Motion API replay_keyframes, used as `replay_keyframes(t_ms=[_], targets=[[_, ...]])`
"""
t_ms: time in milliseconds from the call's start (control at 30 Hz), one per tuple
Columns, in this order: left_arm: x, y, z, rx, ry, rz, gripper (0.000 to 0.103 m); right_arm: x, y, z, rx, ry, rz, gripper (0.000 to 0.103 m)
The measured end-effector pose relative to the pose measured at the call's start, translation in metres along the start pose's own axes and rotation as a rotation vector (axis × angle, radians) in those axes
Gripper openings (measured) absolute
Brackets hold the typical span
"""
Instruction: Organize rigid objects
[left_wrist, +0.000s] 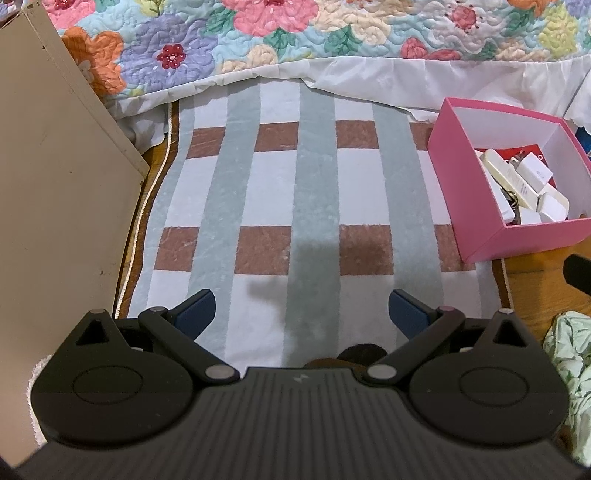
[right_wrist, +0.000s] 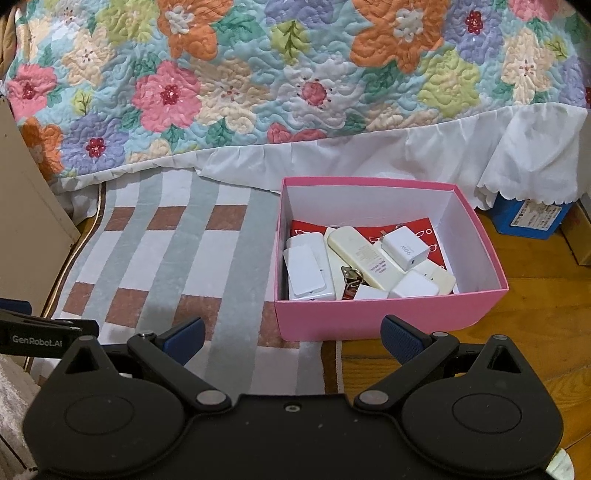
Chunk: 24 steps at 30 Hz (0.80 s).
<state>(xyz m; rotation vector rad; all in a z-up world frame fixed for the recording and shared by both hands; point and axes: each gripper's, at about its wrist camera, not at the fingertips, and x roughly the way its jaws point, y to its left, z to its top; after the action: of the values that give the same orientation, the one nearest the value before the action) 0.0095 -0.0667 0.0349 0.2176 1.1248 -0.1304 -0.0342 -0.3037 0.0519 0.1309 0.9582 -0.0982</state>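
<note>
We see a bed with a flowered quilt (right_wrist: 295, 74) at the back, its white frill hanging down to the floor. In front of it lies a checked rug (left_wrist: 277, 206) on a wood floor (right_wrist: 535, 332). A beige panel (left_wrist: 48, 184) stands at the left edge of the rug. The pink box (right_wrist: 388, 314) sits on the right part of the rug, with its right corner over the wood floor. Inside the box we see white chargers (right_wrist: 404, 251), a cream remote (right_wrist: 364, 256) and a small metal clip (right_wrist: 351, 275), all piled together on a red sheet. Our left gripper (left_wrist: 301, 314) is spread wide over the rug and holds nothing. Our right gripper (right_wrist: 291, 338) is also wide and empty, just before the box.
</note>
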Motion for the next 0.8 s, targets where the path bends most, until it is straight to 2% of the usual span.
replay_keyframes(t_ms=[800], targets=[[0.0017,0.0039,0.0013,0.02,-0.002,0.021,0.102,-0.0024,0.0057,-0.0001,-0.047,-0.01,-0.014,0.103]])
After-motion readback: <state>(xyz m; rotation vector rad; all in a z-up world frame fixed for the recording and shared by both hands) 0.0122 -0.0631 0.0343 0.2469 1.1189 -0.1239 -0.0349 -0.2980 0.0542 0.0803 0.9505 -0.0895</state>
